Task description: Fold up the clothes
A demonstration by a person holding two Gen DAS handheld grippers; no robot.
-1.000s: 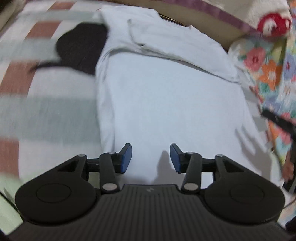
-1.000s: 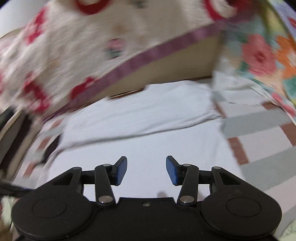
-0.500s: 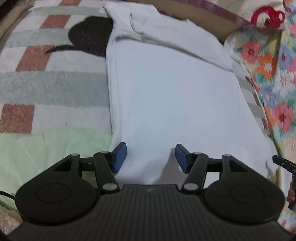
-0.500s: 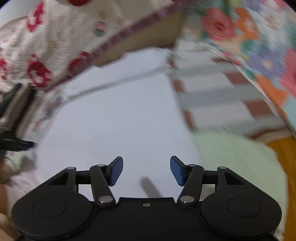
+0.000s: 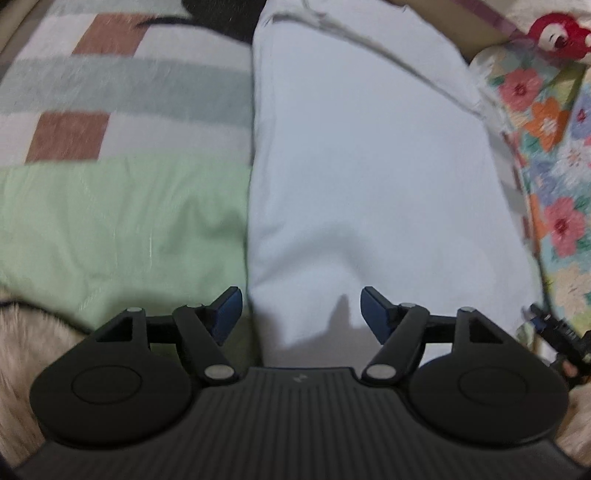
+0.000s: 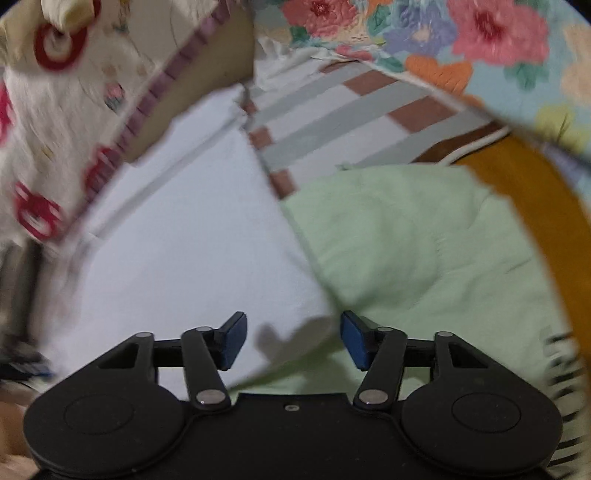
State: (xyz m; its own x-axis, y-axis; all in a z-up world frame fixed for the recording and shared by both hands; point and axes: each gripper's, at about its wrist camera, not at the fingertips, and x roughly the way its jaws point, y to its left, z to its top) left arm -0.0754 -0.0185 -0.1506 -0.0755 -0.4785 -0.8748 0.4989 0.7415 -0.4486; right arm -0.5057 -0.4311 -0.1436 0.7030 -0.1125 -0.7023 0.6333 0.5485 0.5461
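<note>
Striped blanket (image 5: 122,77) of grey, white and brown blocks across the bed at the far left of the left wrist view, slightly smeared by blur. Nearer, pale green bedding (image 5: 122,221), crumpled, with a fuzzy cream patch at the lower left edge, too blurred to identify. Dark shape (image 5: 225,18) at the top, cut off by the frame, half hidden under cloth. White garment (image 5: 369,166) laid flat down the middle of the bed, its left edge along the green bedding, its far end lost past the top of the frame; a fold line running diagonally near the top right. Left hand-held gripper (image 5: 301,308) low over the garment's near left edge, blue pads wide apart, nothing between them. Floral quilt (image 5: 546,122) along the right, with a red-and-white plush shape (image 5: 561,31) in the top corner, partly cropped. Small dark piece of hardware at the lower right edge, mostly out of view.

From the right wrist view: white blanket with red rings (image 6: 62,110) heavily blurred at left, purple trim along its edge. White garment (image 6: 184,240) below it, its near right corner reaching between the pads. Right hand-held gripper (image 6: 293,338) spread open, empty, just over that corner. Green bedding (image 6: 424,251) right of it, striped blanket (image 6: 351,107) beyond, floral quilt (image 6: 461,33) above, orange band (image 6: 546,206) at far right, unclear what.
</note>
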